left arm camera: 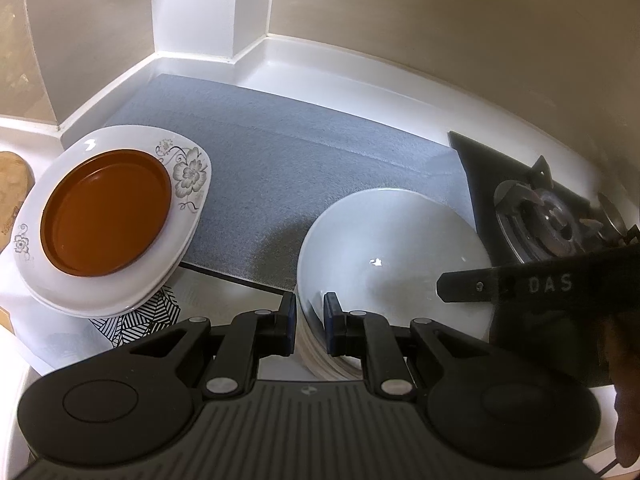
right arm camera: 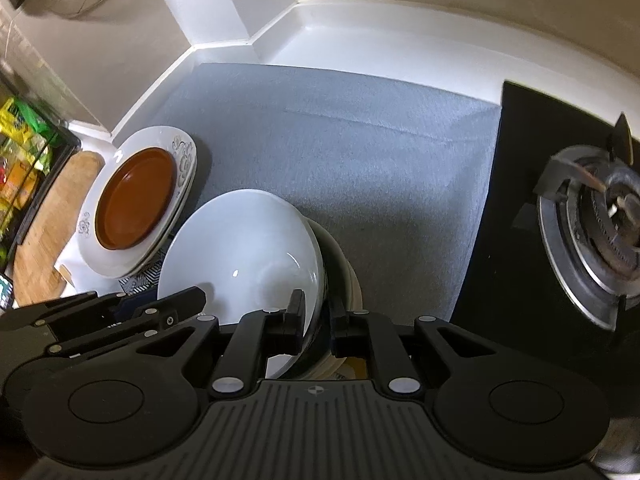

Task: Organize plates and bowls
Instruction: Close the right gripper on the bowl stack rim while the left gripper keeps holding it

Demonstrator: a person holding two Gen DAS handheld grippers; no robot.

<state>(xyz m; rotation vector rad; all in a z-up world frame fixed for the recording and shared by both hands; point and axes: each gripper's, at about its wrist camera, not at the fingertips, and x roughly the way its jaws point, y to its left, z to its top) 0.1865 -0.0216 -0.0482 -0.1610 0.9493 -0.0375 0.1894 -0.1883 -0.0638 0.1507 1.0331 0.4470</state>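
Brown round plate [left arm camera: 106, 213] sat nested on the floral white oval plates [left arm camera: 188, 176] at left, so we judged that pile done. Centre: our left gripper [left arm camera: 310, 314] and right gripper [right arm camera: 316, 312] both clamped the white ceramic bowl [left arm camera: 394, 256] rim, atop stacked bowls [right arm camera: 344, 276]; placement remained.

Black left tongs [left arm camera: 310, 312], blue pads, silver rivets, ribbed grey body, "DAS" lettering
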